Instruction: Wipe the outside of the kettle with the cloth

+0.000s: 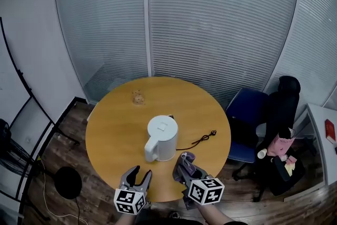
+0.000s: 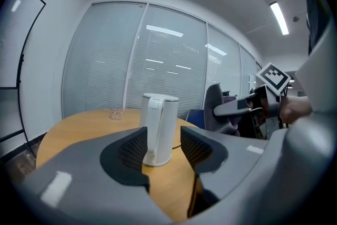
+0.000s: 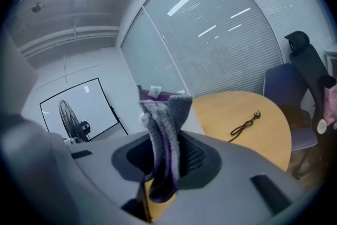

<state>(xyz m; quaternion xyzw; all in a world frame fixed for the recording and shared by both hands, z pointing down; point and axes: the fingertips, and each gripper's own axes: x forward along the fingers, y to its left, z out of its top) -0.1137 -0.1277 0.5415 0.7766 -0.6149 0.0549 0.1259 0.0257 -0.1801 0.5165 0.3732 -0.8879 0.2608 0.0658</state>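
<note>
The white kettle (image 1: 161, 138) stands near the middle of the round desk (image 1: 113, 129), handle towards the near edge. The left hand-held gripper (image 1: 137, 175) hangs over that edge, jaws apart and empty, short of the kettle. The right hand-held gripper (image 1: 184, 165) is clenched on a purple-grey cloth (image 3: 163, 150), which blocks much of its own view. A black cable (image 1: 200, 140) lies right of the kettle. A small object (image 1: 138, 97) across the desk is too blurred to identify.

Cool, even light from ceiling strip lights (image 2: 279, 17), mirrored as streaks on the glass wall (image 1: 210, 18). The kettle (image 1: 162, 137) casts a faint shadow on the table (image 1: 113, 124). Gripper views bulge, with dark round edges.
</note>
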